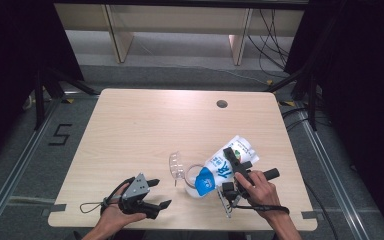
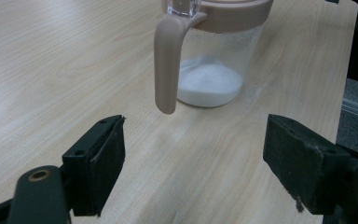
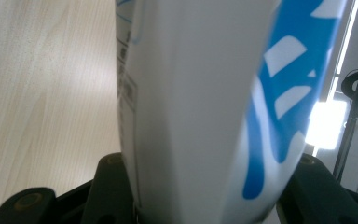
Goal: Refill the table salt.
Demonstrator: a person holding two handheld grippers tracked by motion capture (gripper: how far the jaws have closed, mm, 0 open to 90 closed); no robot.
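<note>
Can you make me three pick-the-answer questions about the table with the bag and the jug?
1. Where is the white and blue bag?
A. flat at the far edge of the table
B. tipped over the clear jug
C. on the floor

2. What colour is the jug's handle?
A. green
B. black
C. beige-pink

3. How is the left gripper?
A. open, holding nothing
C. shut on the handle
B. shut on the bag

Answers: 1 B, the high view shows the bag slanting down to the jug's mouth, held between the jaws of the right gripper. 2 C, the left gripper view shows the handle and rim that colour. 3 A, its jaws stand wide apart over bare table.
</note>
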